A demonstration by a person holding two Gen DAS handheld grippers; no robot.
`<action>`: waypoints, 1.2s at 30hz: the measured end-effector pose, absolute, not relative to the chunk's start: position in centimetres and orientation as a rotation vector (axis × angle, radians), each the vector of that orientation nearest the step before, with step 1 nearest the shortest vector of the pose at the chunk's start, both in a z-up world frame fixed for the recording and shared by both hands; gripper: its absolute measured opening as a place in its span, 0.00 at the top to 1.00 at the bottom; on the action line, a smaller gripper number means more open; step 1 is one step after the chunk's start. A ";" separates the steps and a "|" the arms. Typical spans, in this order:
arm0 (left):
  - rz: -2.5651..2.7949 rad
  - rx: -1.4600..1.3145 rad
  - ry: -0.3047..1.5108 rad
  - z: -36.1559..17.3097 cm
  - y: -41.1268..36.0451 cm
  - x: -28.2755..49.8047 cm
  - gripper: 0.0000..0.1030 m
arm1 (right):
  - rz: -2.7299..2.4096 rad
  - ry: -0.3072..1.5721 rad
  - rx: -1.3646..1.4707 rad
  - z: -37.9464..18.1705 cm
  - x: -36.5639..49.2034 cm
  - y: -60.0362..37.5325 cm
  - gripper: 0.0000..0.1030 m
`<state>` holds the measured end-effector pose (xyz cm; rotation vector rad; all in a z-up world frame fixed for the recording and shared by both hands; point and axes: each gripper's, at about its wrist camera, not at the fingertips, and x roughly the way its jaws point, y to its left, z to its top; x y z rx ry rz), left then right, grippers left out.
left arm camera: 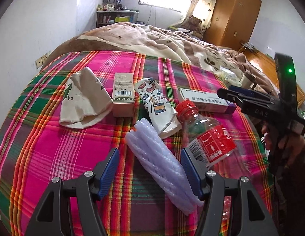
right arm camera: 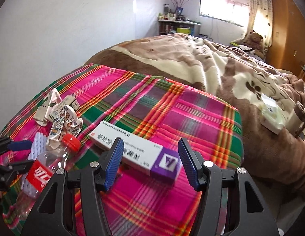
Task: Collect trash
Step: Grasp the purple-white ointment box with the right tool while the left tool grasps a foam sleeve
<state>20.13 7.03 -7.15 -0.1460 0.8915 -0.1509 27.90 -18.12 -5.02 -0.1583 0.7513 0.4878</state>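
Pink plaid cloth covers the near end of the bed, and your trash lies on it. Your left gripper has its fingers spread wide around the lilac foam strip at lower centre, gripping nothing. The clear bottle with its red cap lies just right of the strip. Your right gripper is also spread open, its fingers either side of the white-and-purple box, not touching it.

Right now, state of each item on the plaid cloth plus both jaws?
left gripper: jaws open, straddling foam strip
right gripper: jaws open, around medicine box
foam strip: lying flat
plastic bottle: capped, on its side
medicine box: closed, flat
patterned paper cup: crushed
tan carton: closed
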 end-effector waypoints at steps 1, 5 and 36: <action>-0.153 -0.141 0.910 -7.4 6.9 20.3 0.38 | 0.495 0.757 -0.159 -5.2 28.1 -18.0 0.43; -0.168 -0.120 0.938 -7.7 6.3 20.9 0.38 | 0.549 0.784 -0.153 -5.6 28.9 -17.6 0.43; -0.028 -0.176 0.965 -8.3 7.9 20.2 0.45 | 0.468 0.904 -0.178 -7.5 29.0 -16.3 0.44</action>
